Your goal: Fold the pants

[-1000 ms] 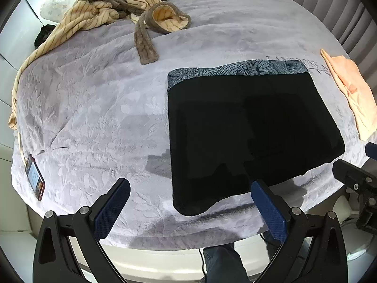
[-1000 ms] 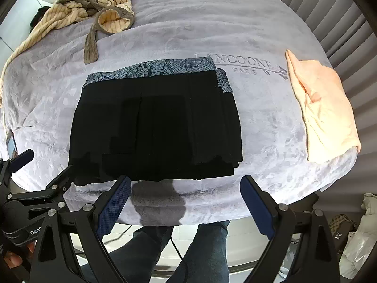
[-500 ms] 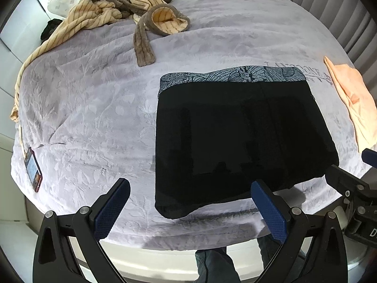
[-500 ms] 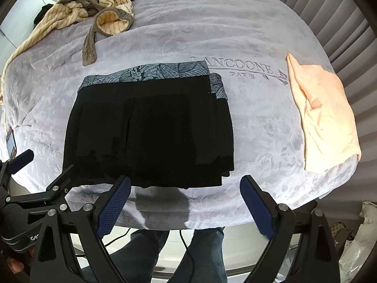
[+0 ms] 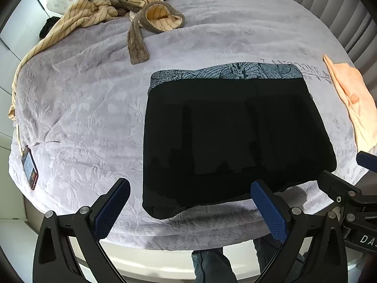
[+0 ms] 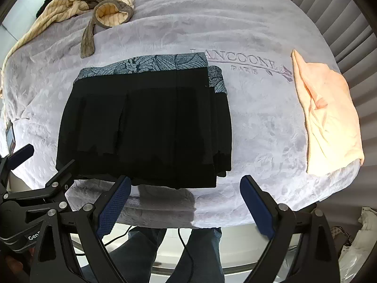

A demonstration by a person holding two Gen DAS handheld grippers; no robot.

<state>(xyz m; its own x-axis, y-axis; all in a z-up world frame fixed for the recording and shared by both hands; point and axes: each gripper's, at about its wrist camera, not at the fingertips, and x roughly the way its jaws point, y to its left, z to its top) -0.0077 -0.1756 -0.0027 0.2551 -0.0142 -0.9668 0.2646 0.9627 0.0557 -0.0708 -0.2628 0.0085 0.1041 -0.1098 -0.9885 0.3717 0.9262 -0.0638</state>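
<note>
The black pants (image 5: 233,136) with a blue-grey leaf-print waistband lie folded into a flat rectangle near the front edge of the bed; they also show in the right wrist view (image 6: 146,125). My left gripper (image 5: 189,202) is open and empty, hovering just in front of the pants' near left corner. My right gripper (image 6: 185,198) is open and empty, hovering at the bed's front edge just before the pants' near right corner. Neither touches the cloth.
A lilac blanket (image 5: 82,99) covers the bed. A striped beige and brown garment heap (image 5: 122,11) lies at the back left. A peach cloth (image 6: 327,118) lies at the right edge. A phone (image 5: 29,167) lies at the left edge. A person's legs (image 6: 150,247) stand below.
Both grippers have drifted slightly; the pants sit a little further left and higher in both views. The pants have not changed shape.
</note>
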